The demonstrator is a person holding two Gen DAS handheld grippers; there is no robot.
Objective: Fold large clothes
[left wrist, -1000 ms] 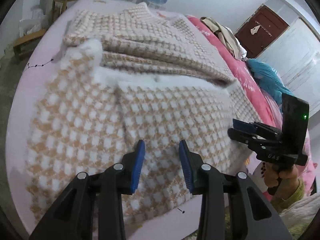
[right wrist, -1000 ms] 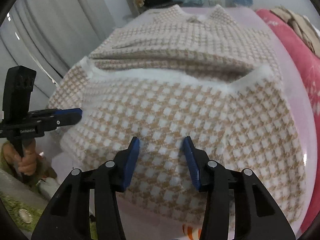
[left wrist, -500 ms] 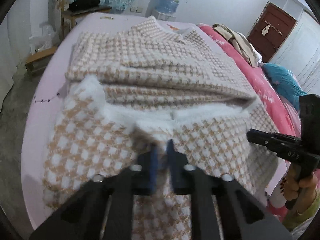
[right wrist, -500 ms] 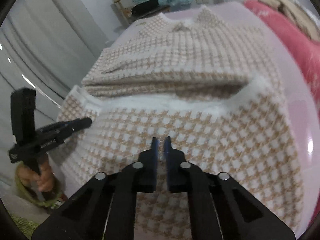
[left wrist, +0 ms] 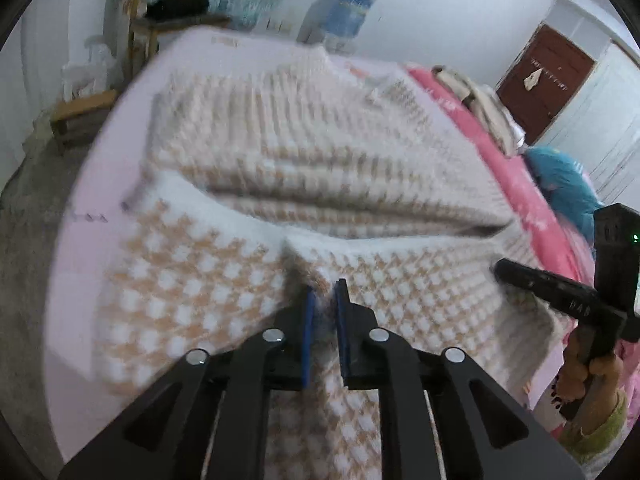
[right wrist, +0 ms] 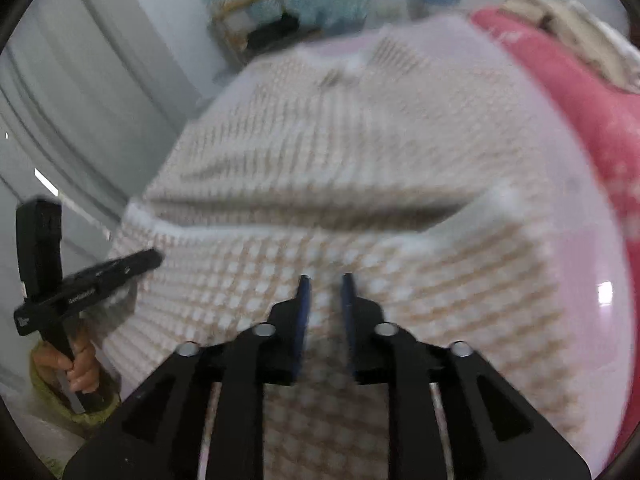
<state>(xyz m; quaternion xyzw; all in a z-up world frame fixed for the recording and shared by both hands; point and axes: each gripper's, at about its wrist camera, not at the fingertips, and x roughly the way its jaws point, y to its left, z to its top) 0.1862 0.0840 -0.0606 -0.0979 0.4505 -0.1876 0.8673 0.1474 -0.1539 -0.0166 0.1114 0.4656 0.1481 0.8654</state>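
Note:
A large beige-and-white checked knit garment [left wrist: 320, 168] lies on a pink bed sheet [left wrist: 80, 240], its lower part folded up with a fluffy white hem across the middle. My left gripper [left wrist: 323, 292] is shut on a raised fold of the garment. My right gripper [right wrist: 326, 280] holds the garment's [right wrist: 360, 160] near edge between its fingers, which stand a little apart. The right gripper also shows in the left wrist view [left wrist: 560, 296], and the left gripper in the right wrist view [right wrist: 92, 280]. Both views are blurred.
A red blanket [left wrist: 500, 152] with a pile of clothes runs along the bed's right side. A wooden chair [left wrist: 168, 20] and a water bottle [left wrist: 344, 8] stand beyond the bed. A brown door [left wrist: 544, 76] is at the far right.
Both grippers went from open to closed on the garment's near edge and have lifted it forward. The right fingers have spread slightly in the last half second.

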